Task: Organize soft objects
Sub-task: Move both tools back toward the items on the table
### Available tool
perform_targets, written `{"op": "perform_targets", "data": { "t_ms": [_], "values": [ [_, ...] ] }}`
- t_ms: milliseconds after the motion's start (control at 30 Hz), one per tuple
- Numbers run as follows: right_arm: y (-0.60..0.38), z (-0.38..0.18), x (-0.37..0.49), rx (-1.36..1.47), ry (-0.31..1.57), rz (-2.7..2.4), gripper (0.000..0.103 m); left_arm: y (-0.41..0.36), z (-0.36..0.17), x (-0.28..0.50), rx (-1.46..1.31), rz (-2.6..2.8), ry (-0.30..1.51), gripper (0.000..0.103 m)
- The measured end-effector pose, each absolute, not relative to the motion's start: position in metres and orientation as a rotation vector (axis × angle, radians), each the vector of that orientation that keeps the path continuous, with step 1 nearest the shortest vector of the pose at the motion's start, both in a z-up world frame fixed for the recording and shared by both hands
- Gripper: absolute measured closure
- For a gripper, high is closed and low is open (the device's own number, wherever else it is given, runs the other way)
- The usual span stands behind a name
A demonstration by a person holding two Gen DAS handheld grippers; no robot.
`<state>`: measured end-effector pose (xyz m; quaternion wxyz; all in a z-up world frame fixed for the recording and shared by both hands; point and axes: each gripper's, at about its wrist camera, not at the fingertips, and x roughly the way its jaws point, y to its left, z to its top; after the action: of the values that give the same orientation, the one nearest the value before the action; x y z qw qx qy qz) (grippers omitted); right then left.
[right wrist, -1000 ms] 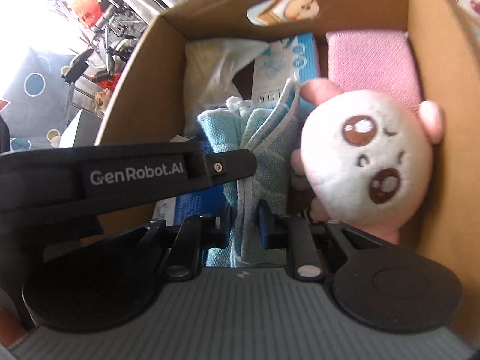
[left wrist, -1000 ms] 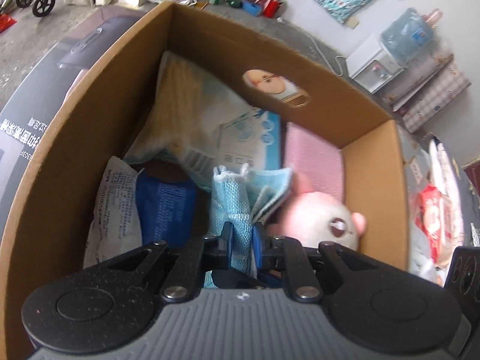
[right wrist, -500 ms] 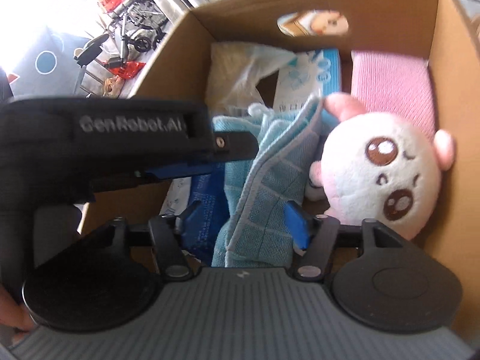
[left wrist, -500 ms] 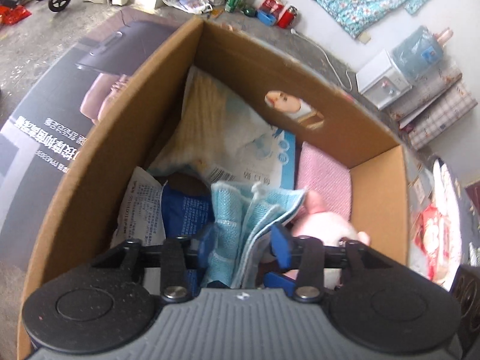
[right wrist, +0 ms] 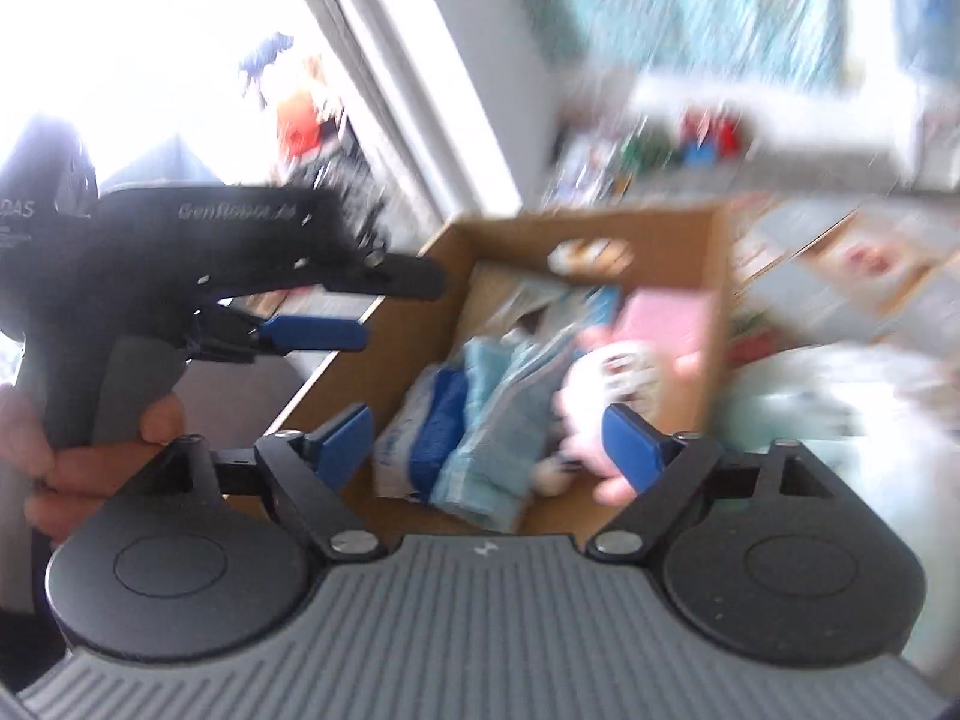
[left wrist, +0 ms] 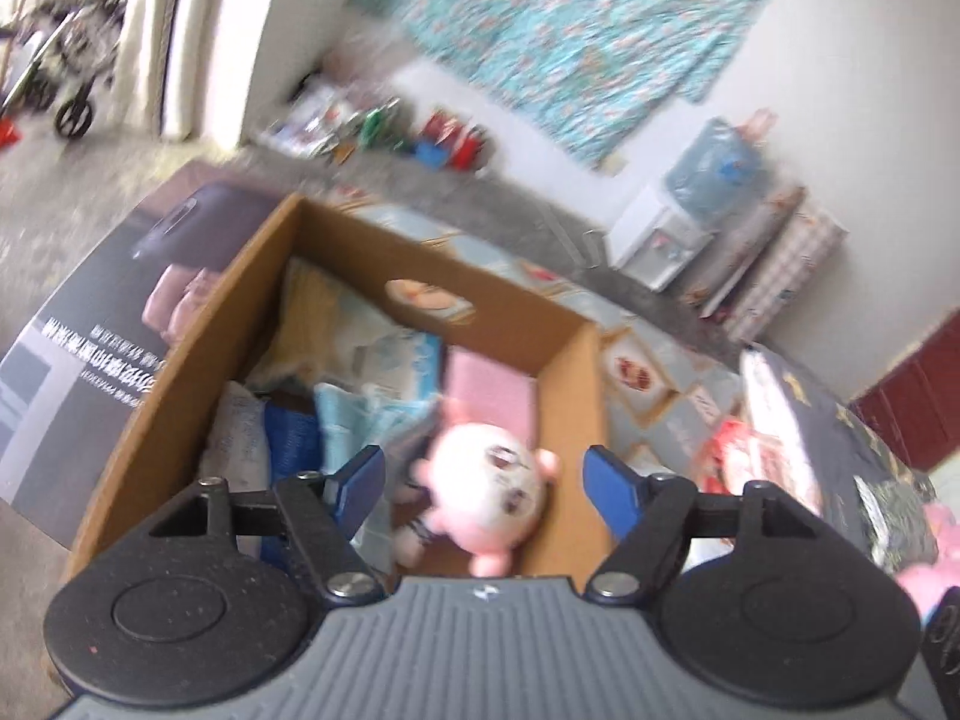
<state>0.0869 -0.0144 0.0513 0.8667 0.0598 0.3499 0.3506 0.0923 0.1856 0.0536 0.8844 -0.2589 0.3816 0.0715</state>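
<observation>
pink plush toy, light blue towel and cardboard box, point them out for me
pink plush toy (left wrist: 489, 483), left wrist view, on its face
light blue towel (right wrist: 492, 432), right wrist view, on its folded front
cardboard box (left wrist: 180, 372), left wrist view, on its left wall

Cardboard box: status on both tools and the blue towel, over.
Left tool and right tool open, jaws just opened, nothing between them. Blue towel in cardboard box beside pink plush. Nothing in the way.

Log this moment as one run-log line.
left gripper: open, empty, jaws just opening | right gripper: open, empty, jaws just opening | blue towel: in cardboard box, beside pink plush
</observation>
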Motion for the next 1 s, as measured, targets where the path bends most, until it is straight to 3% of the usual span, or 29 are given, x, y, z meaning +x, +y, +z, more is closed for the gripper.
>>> {"op": "perform_targets", "data": {
  "t_ms": [267,633,867,1000],
  "values": [
    [-0.155,0.064,0.022,0.106,0.579,0.435,0.013,0.058,0.066,0.05,-0.359,-0.067,0.67,0.019],
    [-0.291,0.037,-0.003,0.09,0.607,0.163,0.013,-0.092,-0.001,0.05,-0.217,-0.3,0.695,0.02],
    [-0.305,0.015,0.018,0.087,0.693,0.189,0.014,-0.144,-0.042,0.049,-0.094,-0.348,0.671,0.025],
    [-0.299,0.011,0.035,0.081,0.733,0.244,0.019,-0.161,-0.063,0.057,-0.045,-0.339,0.663,0.034]
  ]
}}
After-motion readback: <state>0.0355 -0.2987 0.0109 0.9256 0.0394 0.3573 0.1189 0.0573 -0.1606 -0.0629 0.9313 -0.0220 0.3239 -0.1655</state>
